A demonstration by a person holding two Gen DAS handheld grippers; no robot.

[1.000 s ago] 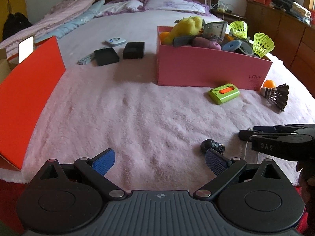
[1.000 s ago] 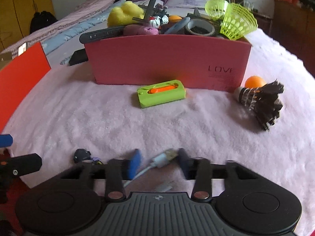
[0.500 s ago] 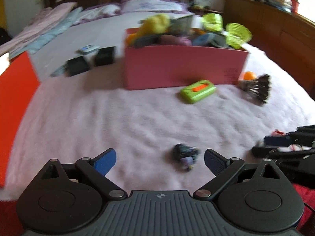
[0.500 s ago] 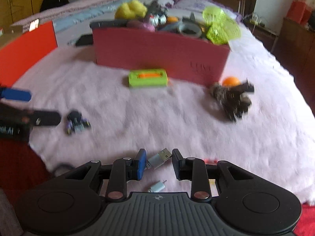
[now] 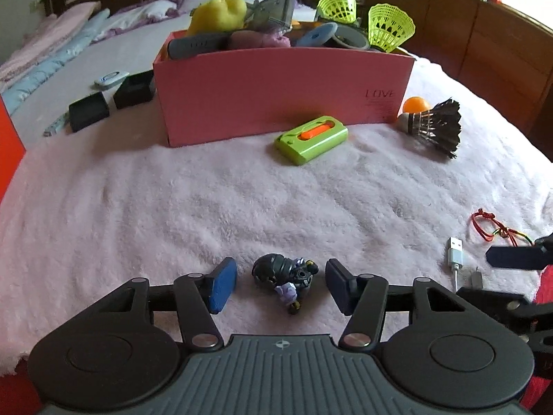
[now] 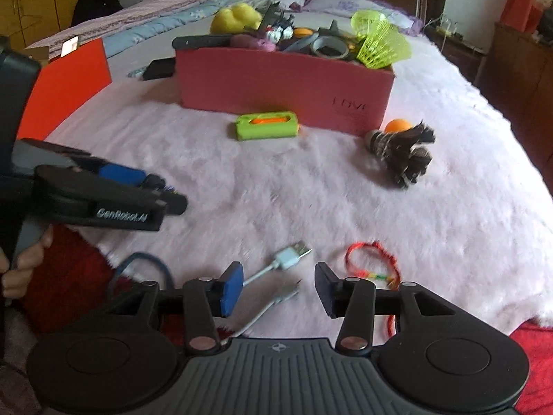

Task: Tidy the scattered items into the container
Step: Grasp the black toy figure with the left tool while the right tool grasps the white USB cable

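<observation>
The left hand-held gripper (image 5: 280,282) sits low over the pink fleece blanket (image 5: 242,200) with its 2 fingers spread apart, and the small dark toy figure (image 5: 285,275) lies on the blanket between the pads, touching neither. The right hand-held gripper (image 6: 275,288) is likewise spread wide, holding nothing; the white USB cable (image 6: 276,269) runs on the blanket between its fingers, the metal plug pointing toward 1 o'clock. Just beside the right finger, at 2 o'clock in the right wrist view, lies the red string bracelet (image 6: 371,259). In that view the left hand-held gripper shows at 9 o'clock, a hand (image 6: 24,263) gripping its handle. Farther out, at 12 o'clock from the left hand-held gripper, the green case with an orange insert (image 5: 311,136) lies flat just in front of the pink box (image 5: 283,93). At 1 o'clock the black feather shuttlecock (image 5: 432,126) lies on its side near the box's right corner, with the orange ball (image 5: 414,104) just behind its cork. The box is heaped with items, including a yellow plush (image 5: 219,10) and 2 yellow-green shuttlecocks (image 5: 389,26). At 10 o'clock, beyond the box, rest 2 black cases (image 5: 112,102).
</observation>
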